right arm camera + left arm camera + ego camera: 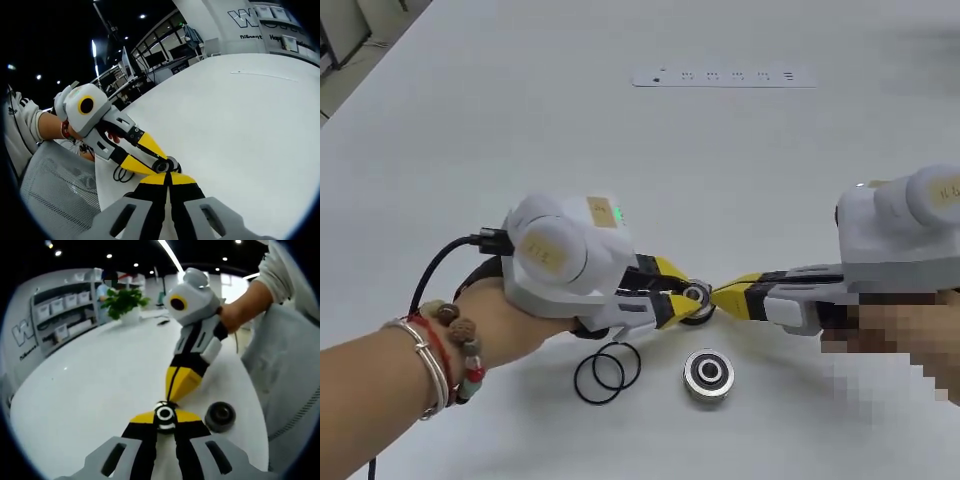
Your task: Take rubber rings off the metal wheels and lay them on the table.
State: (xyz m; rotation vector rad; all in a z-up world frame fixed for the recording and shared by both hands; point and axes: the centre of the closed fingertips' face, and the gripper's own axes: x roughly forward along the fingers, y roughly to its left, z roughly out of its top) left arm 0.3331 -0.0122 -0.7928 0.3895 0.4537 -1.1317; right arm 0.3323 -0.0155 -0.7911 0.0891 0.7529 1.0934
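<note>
A power strip lies far across the white bench. Nearer, two loose black rubber rings lie beside a spare metal wheel. My left tongs, held level, clamp a small silver wheel with a dark rim just above the bench. My right tongs, jaws closed together, touch its rim.

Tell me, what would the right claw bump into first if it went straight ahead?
The metal wheel held in the left claw, just beyond the right claw tips. They look nearly touching, though depth is unclear.
</note>
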